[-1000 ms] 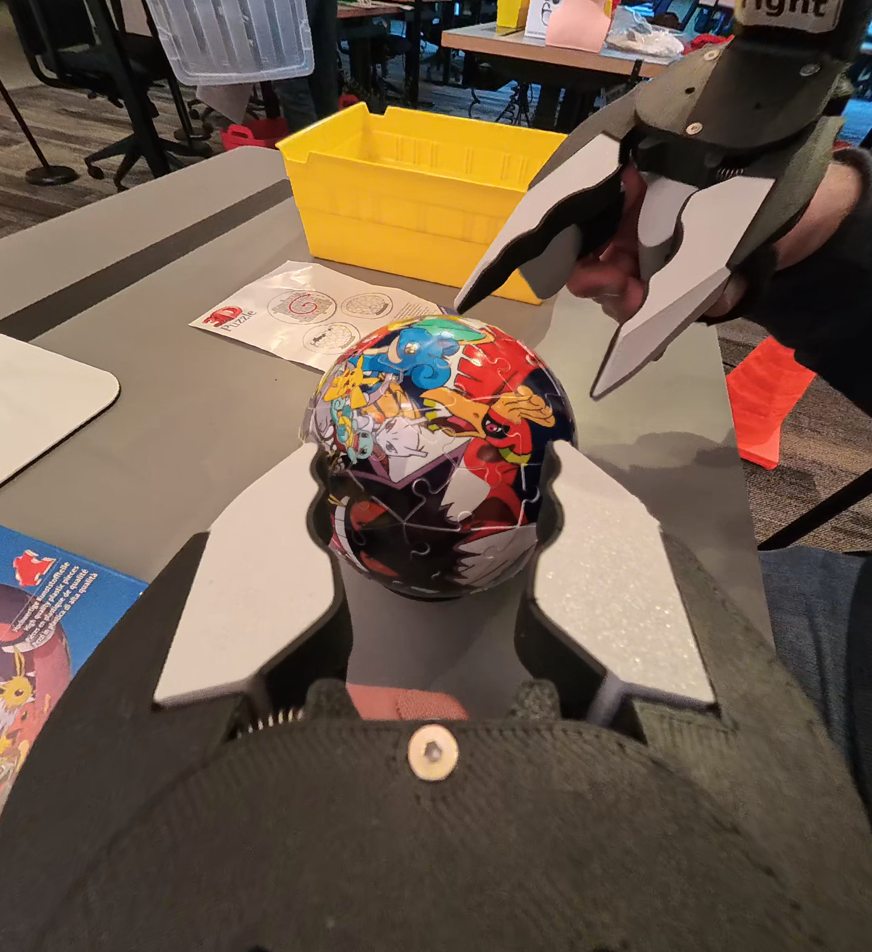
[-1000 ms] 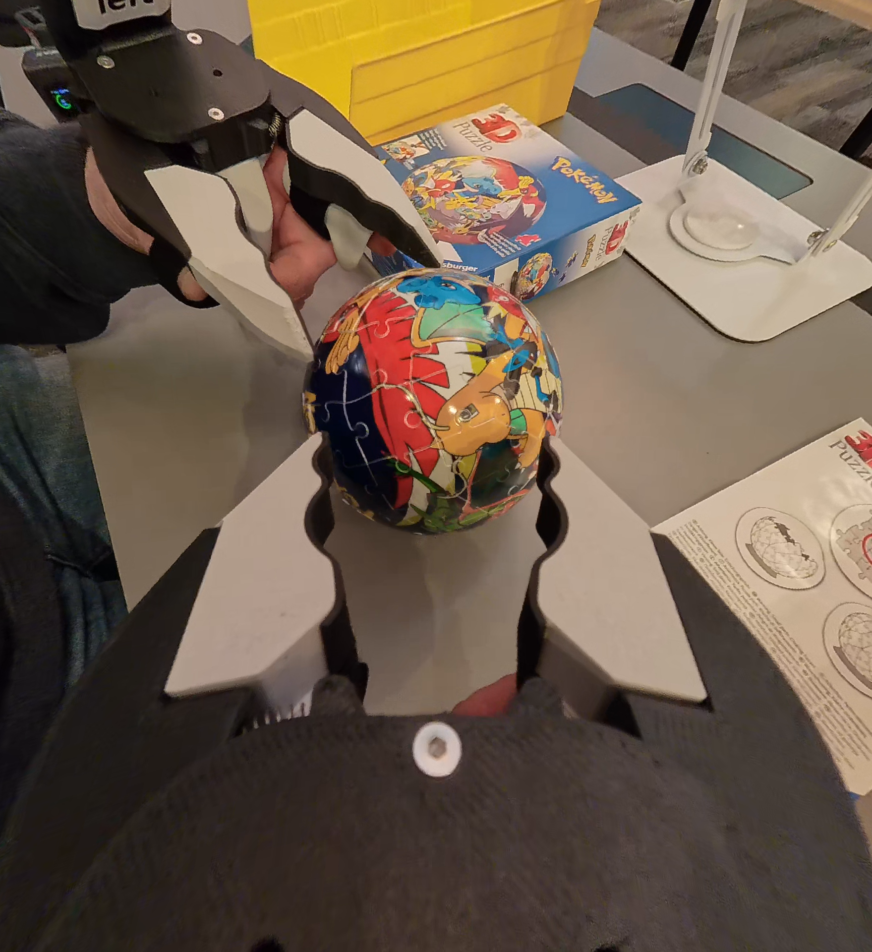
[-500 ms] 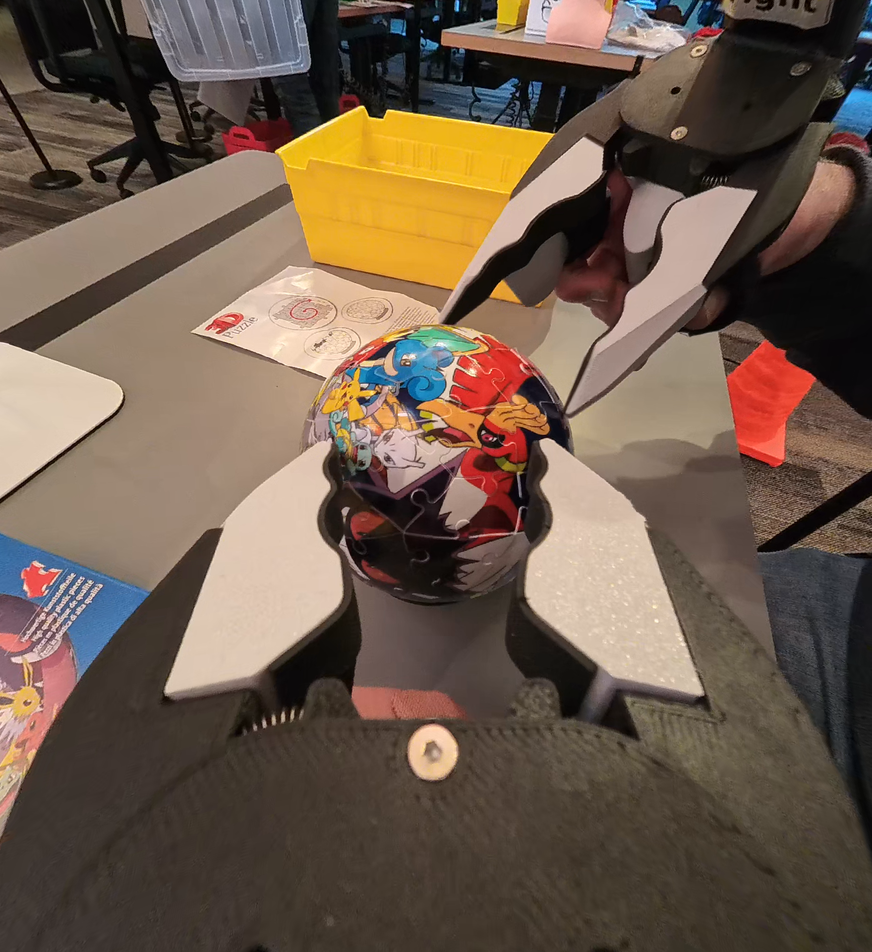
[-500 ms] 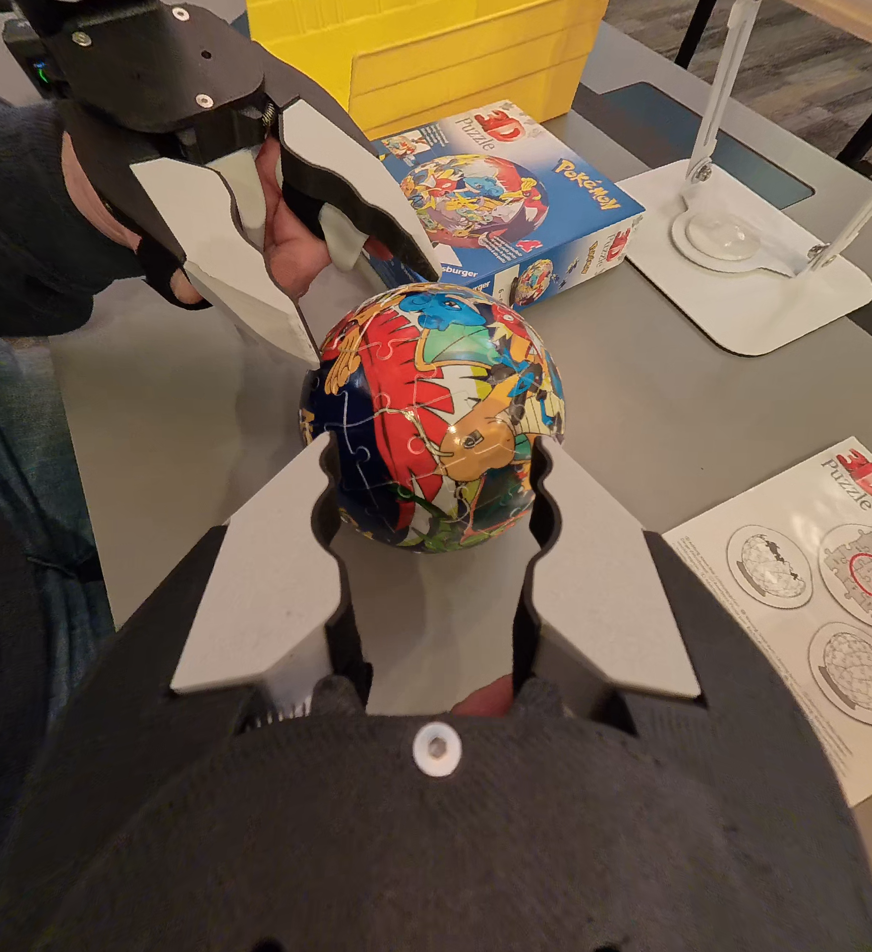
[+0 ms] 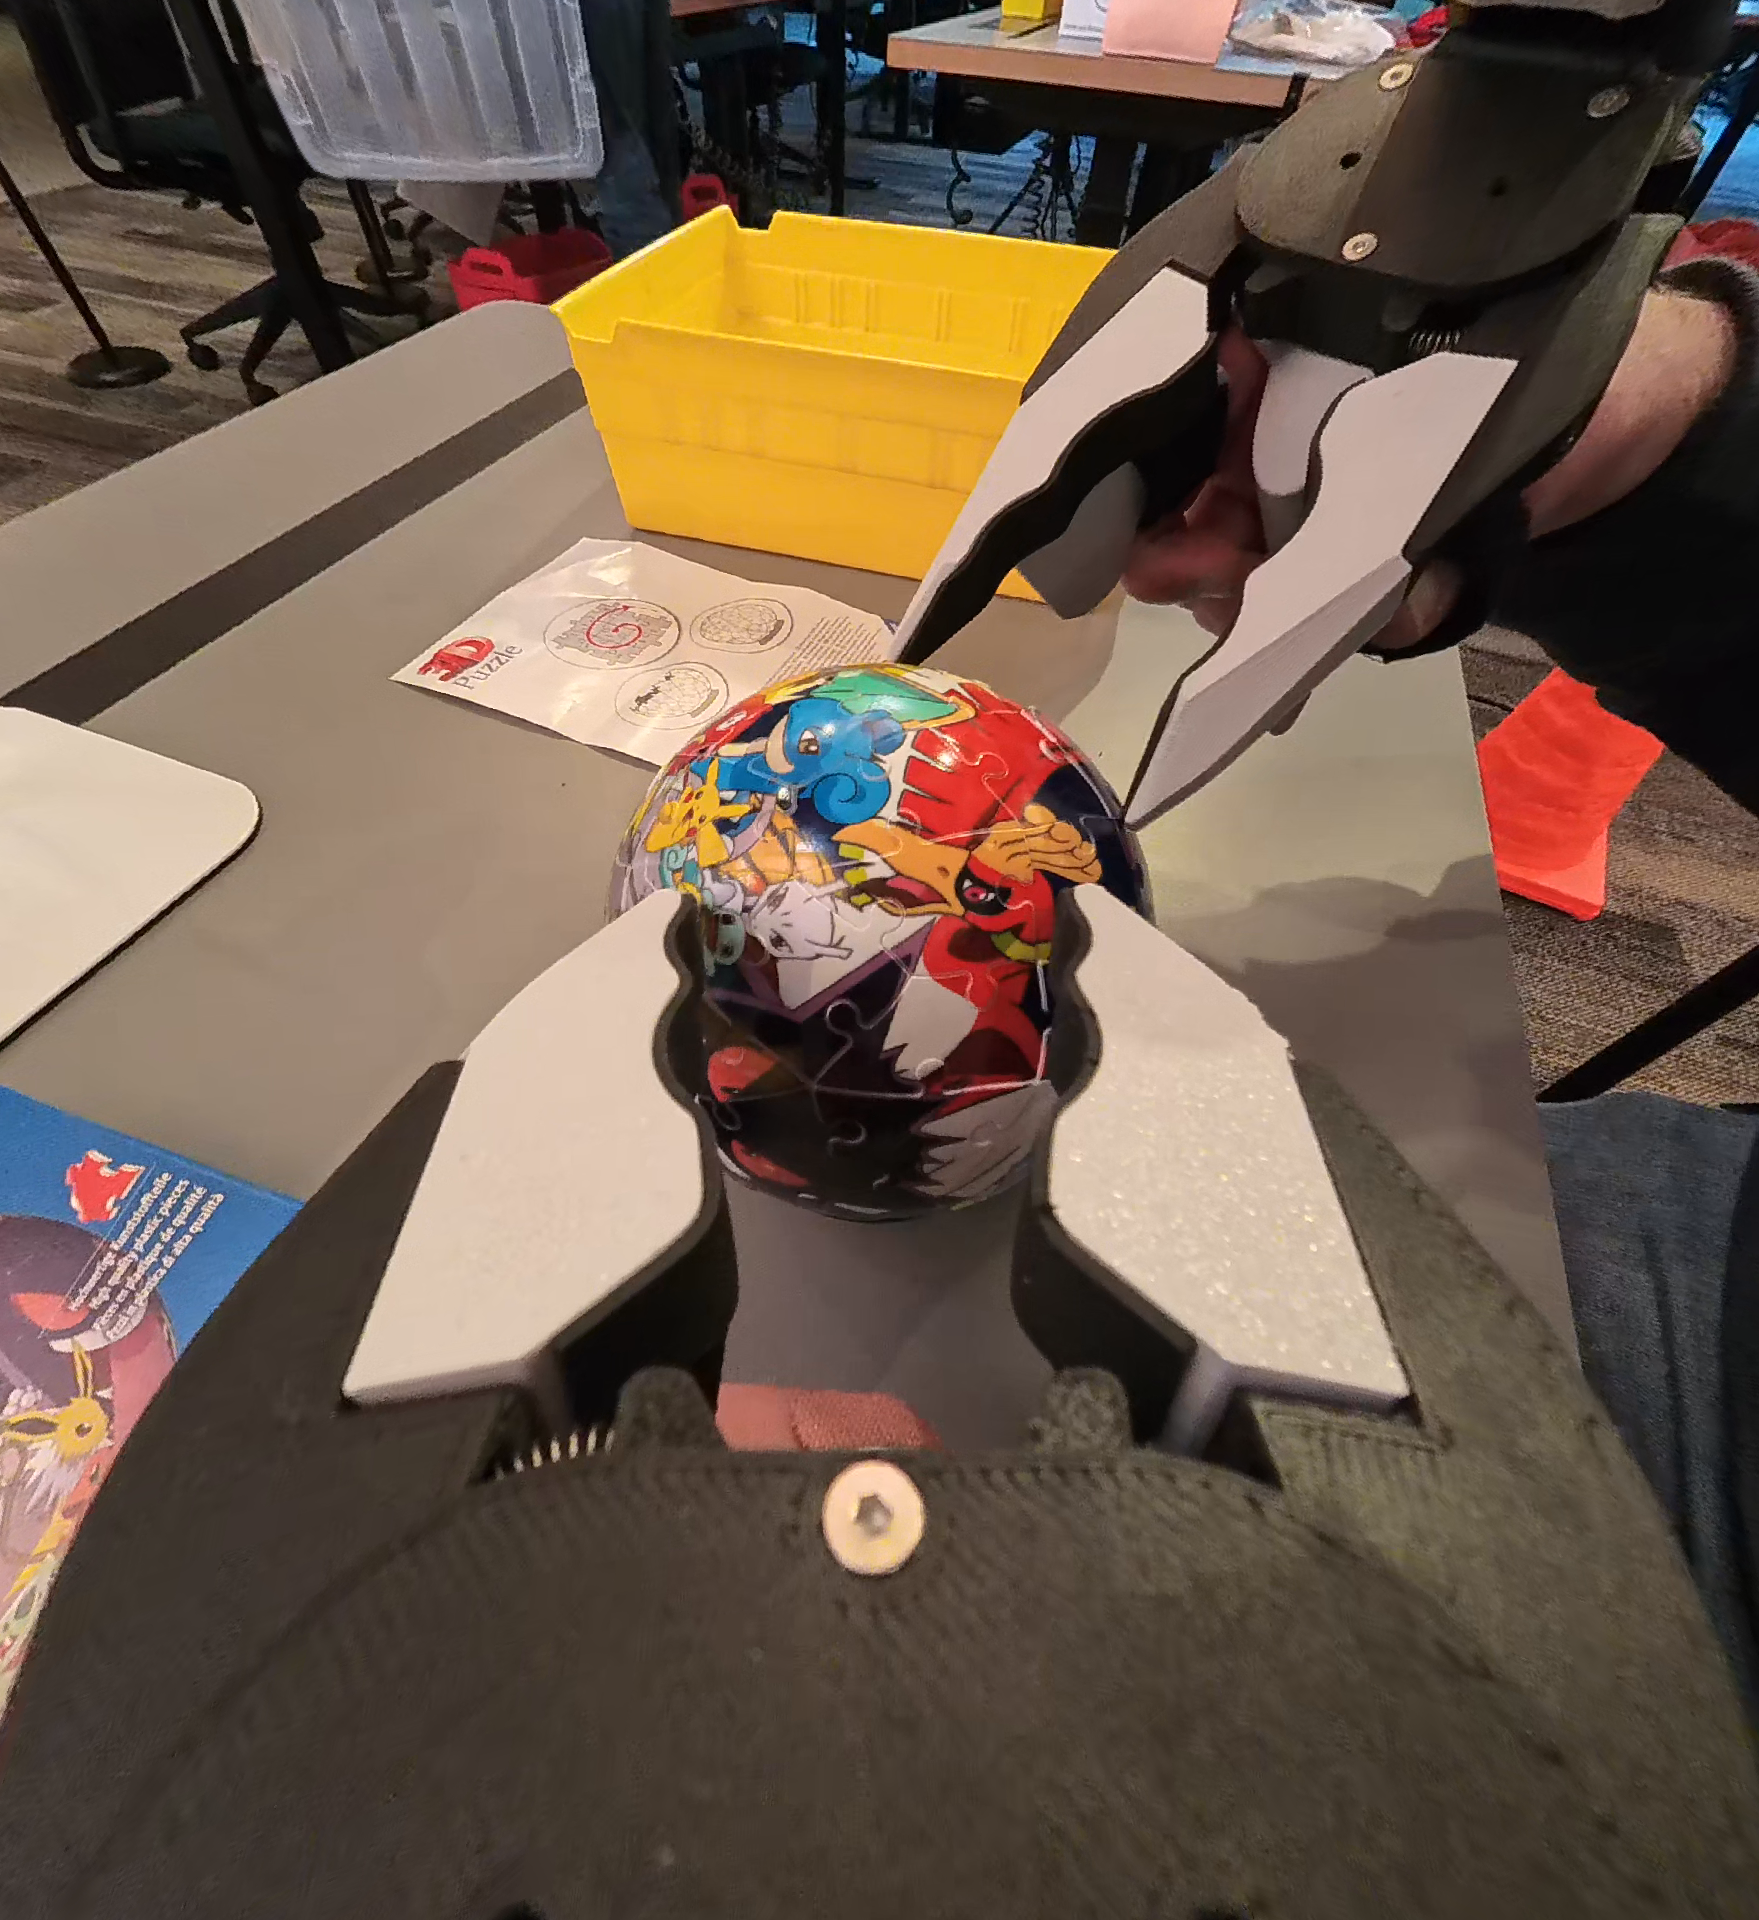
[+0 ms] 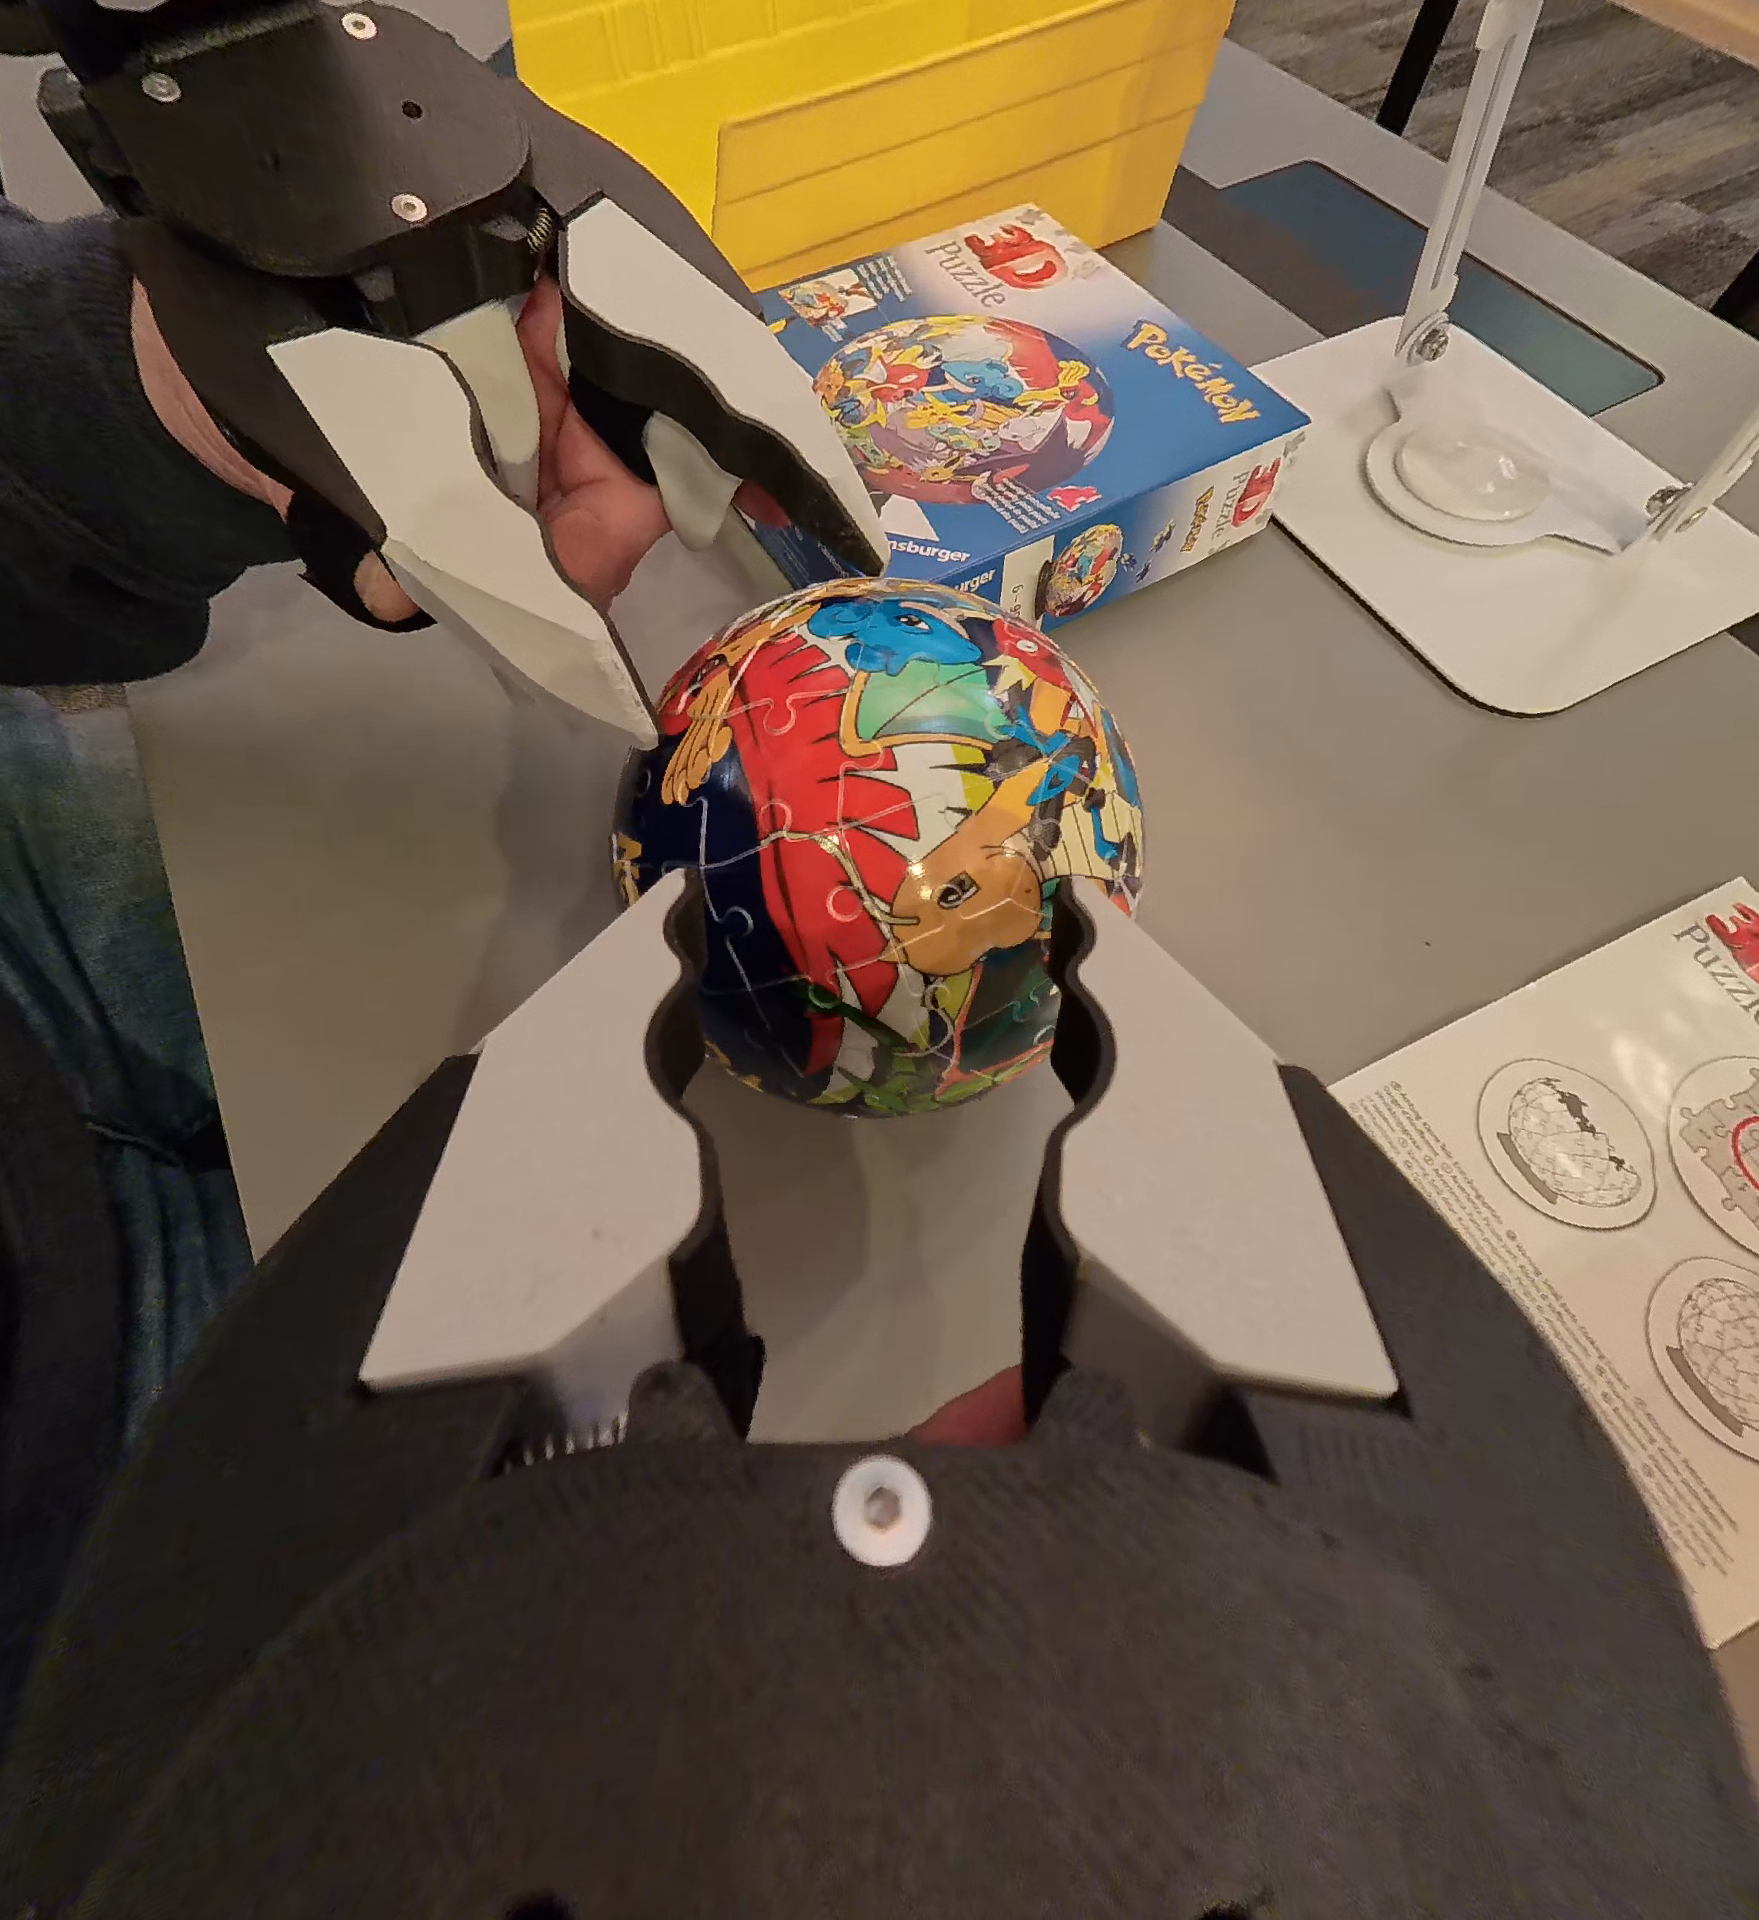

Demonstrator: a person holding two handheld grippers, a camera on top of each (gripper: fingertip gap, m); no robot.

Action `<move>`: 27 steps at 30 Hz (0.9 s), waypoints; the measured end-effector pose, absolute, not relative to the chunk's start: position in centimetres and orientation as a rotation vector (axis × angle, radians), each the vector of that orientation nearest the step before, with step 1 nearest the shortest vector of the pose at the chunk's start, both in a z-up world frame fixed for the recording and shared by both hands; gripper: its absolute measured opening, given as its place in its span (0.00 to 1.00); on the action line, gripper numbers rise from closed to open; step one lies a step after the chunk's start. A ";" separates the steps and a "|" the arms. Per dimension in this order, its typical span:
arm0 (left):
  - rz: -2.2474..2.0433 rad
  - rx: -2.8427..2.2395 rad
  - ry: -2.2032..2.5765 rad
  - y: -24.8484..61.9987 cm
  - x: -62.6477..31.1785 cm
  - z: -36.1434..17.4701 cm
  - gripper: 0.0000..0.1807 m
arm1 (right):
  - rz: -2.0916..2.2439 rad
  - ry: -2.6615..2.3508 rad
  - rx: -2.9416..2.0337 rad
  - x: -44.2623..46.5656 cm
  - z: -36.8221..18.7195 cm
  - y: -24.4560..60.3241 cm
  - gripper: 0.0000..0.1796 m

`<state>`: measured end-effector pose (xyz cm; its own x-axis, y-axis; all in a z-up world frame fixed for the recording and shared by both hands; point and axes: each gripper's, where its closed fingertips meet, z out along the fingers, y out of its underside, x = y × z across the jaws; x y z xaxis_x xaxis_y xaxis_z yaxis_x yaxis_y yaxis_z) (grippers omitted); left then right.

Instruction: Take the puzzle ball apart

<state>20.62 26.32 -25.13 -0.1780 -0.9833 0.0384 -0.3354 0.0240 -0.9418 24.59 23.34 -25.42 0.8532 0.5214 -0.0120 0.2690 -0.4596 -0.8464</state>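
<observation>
Both grippers' fingers flank the puzzle ball (contact perhaps).

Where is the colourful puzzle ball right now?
The puzzle ball sits on the grey table, between both grippers, near the instruction sheet.

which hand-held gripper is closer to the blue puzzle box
Left. The left hand-held gripper hangs right in front of the blue puzzle box. The right hand-held gripper sits on the opposite side of the puzzle ball.
</observation>
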 end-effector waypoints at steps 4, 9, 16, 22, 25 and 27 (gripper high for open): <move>-1.159 -1.374 1.599 26.3 20.6 -25.1 0.35 | 0.331 -0.578 -2.079 24.6 -25.4 23.3 0.36; -1.148 -1.374 1.595 26.2 20.7 -25.1 0.35 | 0.328 -0.576 -2.084 24.6 -25.5 23.3 0.36; -1.122 -1.372 1.596 26.2 20.9 -25.1 0.36 | 0.231 -0.634 -2.125 24.4 -25.6 23.4 0.38; -1.094 -1.360 1.639 26.0 21.2 -25.2 0.39 | 0.259 -0.633 -2.148 24.1 -26.2 24.4 0.50; -1.056 -1.348 1.666 25.9 21.5 -25.4 0.44 | 0.276 -0.638 -2.163 24.3 -26.3 24.8 0.52; -1.025 -1.349 1.679 26.1 21.6 -25.5 0.44 | 0.278 -0.647 -2.179 24.4 -26.3 24.9 0.52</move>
